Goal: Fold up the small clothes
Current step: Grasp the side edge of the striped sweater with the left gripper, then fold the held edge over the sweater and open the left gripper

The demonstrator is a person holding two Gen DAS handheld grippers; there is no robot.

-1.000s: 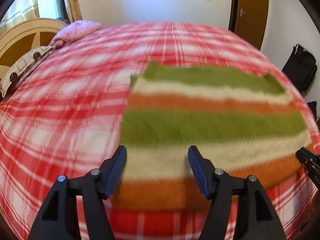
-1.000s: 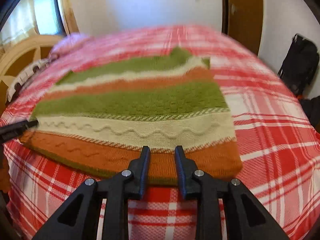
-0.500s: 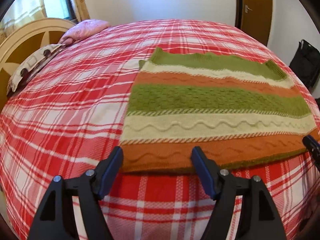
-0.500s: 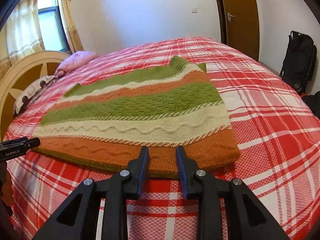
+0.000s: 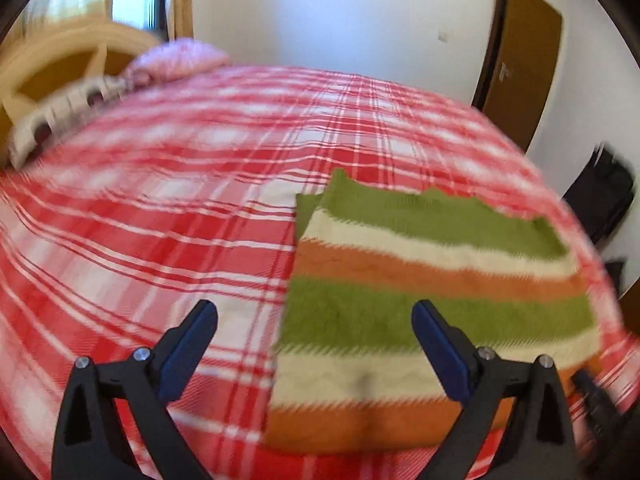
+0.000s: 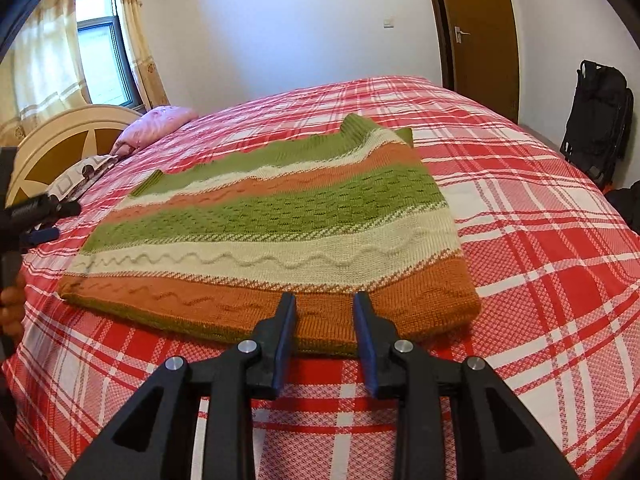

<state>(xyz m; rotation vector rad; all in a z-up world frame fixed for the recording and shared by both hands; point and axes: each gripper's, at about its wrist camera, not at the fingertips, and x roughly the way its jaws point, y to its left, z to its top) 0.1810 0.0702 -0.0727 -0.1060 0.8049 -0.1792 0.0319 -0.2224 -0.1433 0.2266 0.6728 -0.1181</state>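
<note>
A knitted sweater (image 6: 272,224) with green, cream and orange stripes lies flat on the red plaid bed; it also shows blurred in the left wrist view (image 5: 432,304). My left gripper (image 5: 316,332) is wide open and empty, hovering over the sweater's near left edge. It appears at the left edge of the right wrist view (image 6: 36,216). My right gripper (image 6: 324,316) is partly open and empty, just above the sweater's near orange hem. It shows as a dark blur at the lower right of the left wrist view (image 5: 596,404).
The red plaid bedspread (image 6: 540,264) covers the whole bed. A pink pillow (image 6: 156,120) and a patterned pillow (image 6: 84,172) lie by the cream headboard (image 6: 60,140). A black bag (image 6: 600,116) stands by the wall, near a brown door (image 6: 476,28).
My left gripper has opened wider and swung left and forward over the sweater's left edge, blurring its view. My right gripper has opened slightly and stayed at the hem.
</note>
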